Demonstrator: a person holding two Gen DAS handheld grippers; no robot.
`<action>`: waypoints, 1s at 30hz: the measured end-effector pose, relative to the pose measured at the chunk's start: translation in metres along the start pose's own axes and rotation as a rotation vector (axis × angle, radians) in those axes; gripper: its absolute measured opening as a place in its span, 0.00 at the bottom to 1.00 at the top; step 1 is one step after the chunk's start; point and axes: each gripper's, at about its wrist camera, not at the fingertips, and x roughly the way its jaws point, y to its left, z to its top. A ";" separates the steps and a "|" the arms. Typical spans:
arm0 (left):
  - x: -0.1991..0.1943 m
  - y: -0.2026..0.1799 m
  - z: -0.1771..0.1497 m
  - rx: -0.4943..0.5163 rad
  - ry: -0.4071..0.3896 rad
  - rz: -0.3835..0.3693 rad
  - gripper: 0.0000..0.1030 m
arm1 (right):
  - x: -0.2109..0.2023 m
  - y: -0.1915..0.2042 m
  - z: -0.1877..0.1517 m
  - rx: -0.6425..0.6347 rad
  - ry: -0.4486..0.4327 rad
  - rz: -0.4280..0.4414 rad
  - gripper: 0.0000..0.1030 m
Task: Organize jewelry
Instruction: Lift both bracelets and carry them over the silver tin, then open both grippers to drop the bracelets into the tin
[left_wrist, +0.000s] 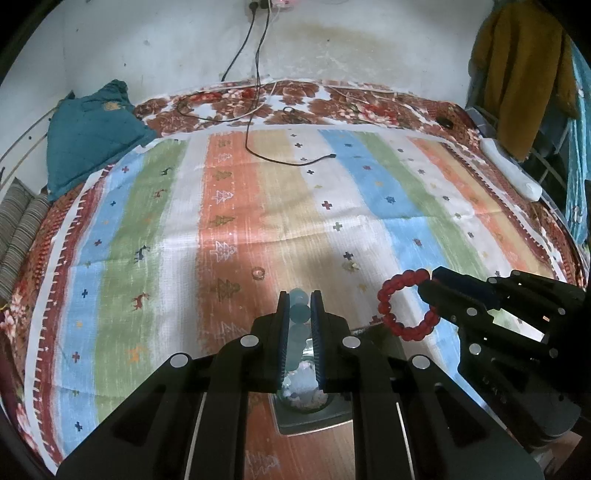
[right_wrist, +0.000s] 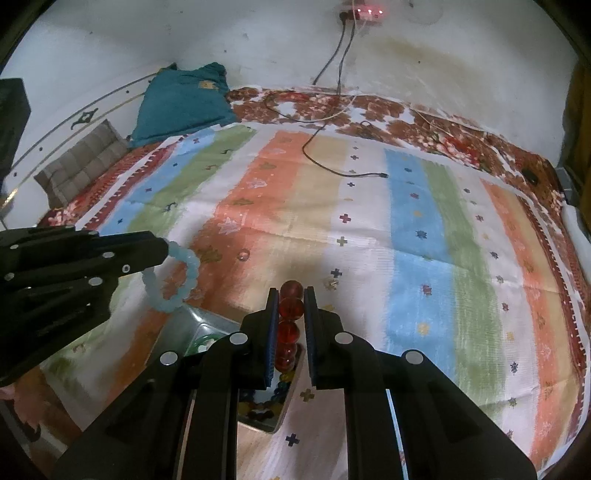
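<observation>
You've got a bracelet in each tool right now. Your left gripper (left_wrist: 300, 301) is clamped on the pale blue bracelet (right_wrist: 176, 276), its beads running edge-on between the fingers, and your right gripper (right_wrist: 291, 295) is pinched onto the red bracelet (left_wrist: 408, 306), which hangs as an open ring off the fingertips.

Below and just behind both tips sits the compartment tray (left_wrist: 314, 419). Under your left fingers there's a cell with pale, whitish pieces in it; under your right fingers a cell with dark, multicoloured beads (right_wrist: 258, 404), and a green bangle (right_wrist: 203, 341) in the cell to its left. So the sorting looks partly done, and these two bracelets look to be the next drops, though neither is in the tray yet.

What's left lies ahead of you on the striped cloth (left_wrist: 258, 192): a small ring (left_wrist: 258, 273) just beyond your left tips, slightly to their left, and a small pale trinket (left_wrist: 350, 266) further right, between the two tools. From here it's blurred, so I can't say if that one is an earring or a second ring. Both are well clear of the tray.
</observation>
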 end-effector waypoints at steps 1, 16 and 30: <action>-0.002 0.000 -0.001 0.000 -0.001 -0.002 0.11 | -0.002 0.001 -0.001 -0.002 -0.002 0.003 0.14; -0.016 -0.015 -0.026 0.041 0.010 -0.001 0.11 | -0.013 0.013 -0.018 -0.024 0.012 0.009 0.14; -0.006 0.008 -0.023 -0.036 0.031 0.049 0.43 | 0.007 -0.007 -0.013 0.031 0.070 -0.055 0.38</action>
